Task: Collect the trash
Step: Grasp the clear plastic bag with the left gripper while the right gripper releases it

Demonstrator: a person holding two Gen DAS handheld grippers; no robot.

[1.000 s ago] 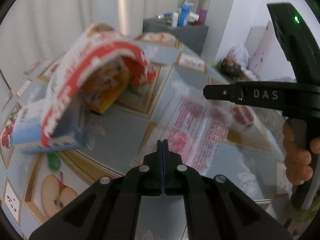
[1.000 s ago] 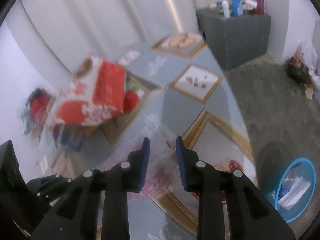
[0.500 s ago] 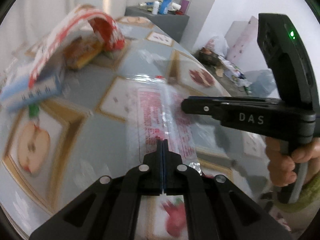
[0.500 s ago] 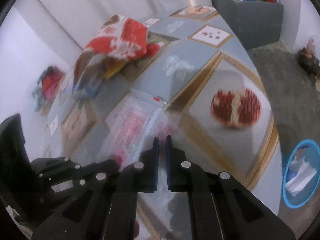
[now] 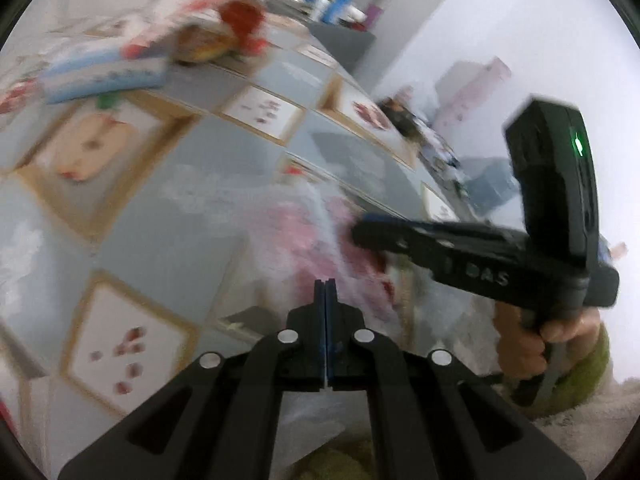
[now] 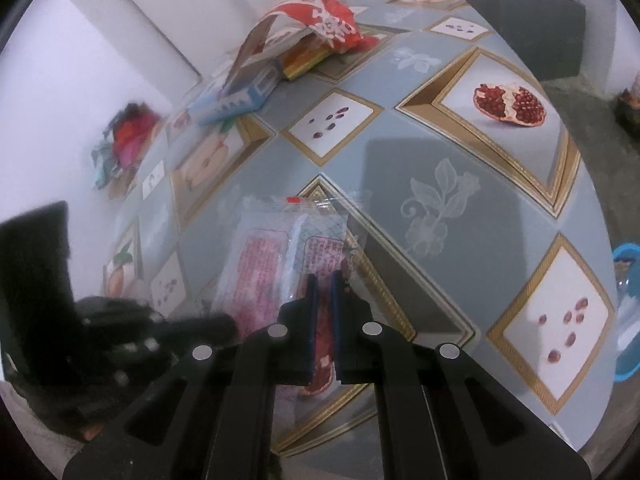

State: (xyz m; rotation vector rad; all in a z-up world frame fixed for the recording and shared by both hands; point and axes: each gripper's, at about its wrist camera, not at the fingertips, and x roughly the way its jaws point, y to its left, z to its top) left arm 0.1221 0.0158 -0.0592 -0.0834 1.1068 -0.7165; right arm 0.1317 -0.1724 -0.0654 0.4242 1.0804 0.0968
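Fruit-printed oilcloth in grey-blue and gold covers the table (image 6: 460, 184), with white walls behind and a blue bin (image 6: 626, 316) seen at three o'clock past the table's edge; a clear plastic wrapper (image 6: 276, 264) printed with pink text panels is laid flat near the edge, its long axis running from twelve to six o'clock in the right wrist view; the right gripper (image 6: 323, 280) is nearly closed over the wrapper's near end, though a pinch of the film cannot be confirmed; the left gripper (image 5: 325, 286) is fully shut on nothing, with the wrapper just ahead at twelve to one o'clock; the right hand is judged the nearer; "DAS" is read on the right gripper's body; the pink text is illegible.
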